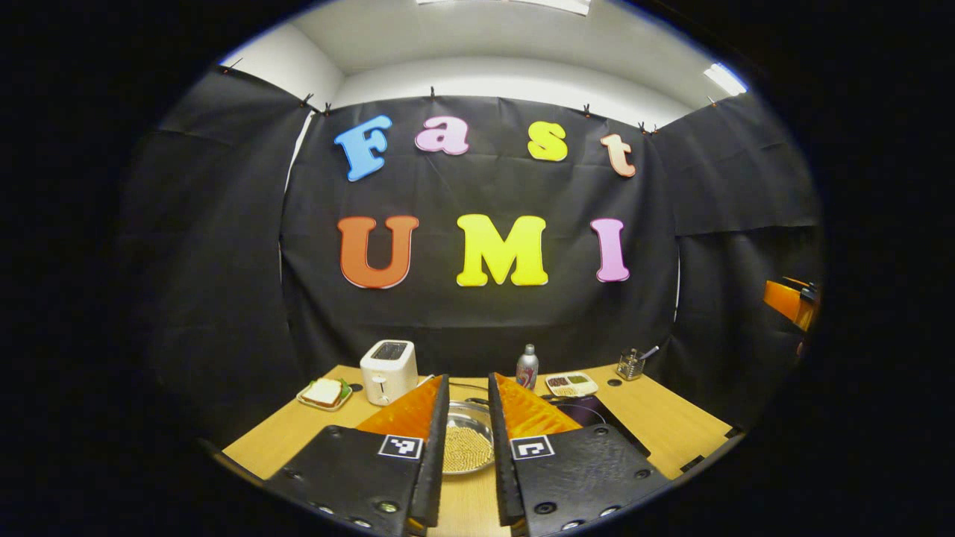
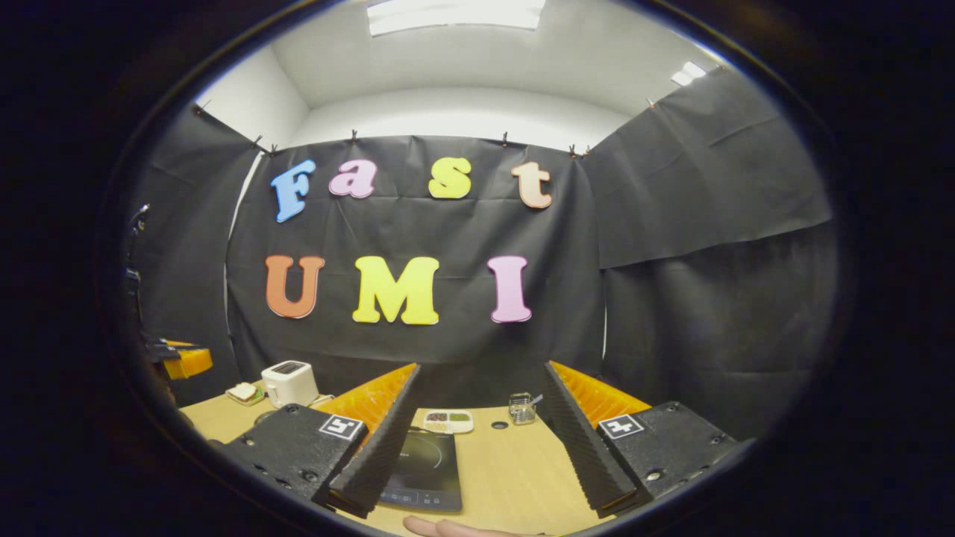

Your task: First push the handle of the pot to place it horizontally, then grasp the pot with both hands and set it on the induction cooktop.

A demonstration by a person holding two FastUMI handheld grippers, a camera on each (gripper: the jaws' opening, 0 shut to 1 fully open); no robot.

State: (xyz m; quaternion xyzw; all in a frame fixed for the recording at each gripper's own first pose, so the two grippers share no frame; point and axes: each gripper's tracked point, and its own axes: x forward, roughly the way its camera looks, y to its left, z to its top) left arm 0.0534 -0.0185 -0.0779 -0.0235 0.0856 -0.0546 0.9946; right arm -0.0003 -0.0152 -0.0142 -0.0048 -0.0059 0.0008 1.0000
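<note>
— Pot (image 1: 468,441) first: where is it?
— Straight ahead of the left gripper (image 1: 468,388), seen through the narrow gap between its fingers, low on the wooden table (image 1: 671,425). Small pale beads fill it.
— And the induction cooktop (image 2: 425,462)?
— Flat on the table, just beyond the right gripper's (image 2: 481,373) left finger.
— Are the tongs gripping anything?
— No. The left one's fingers stand slightly parted around nothing; the right one's are spread wide, also bare.
— Anything farther out?
— A white toaster (image 1: 389,371), a sandwich plate (image 1: 324,393), a bottle (image 1: 527,367), a divided snack tray (image 1: 571,384), a wire utensil holder (image 1: 631,364).
</note>
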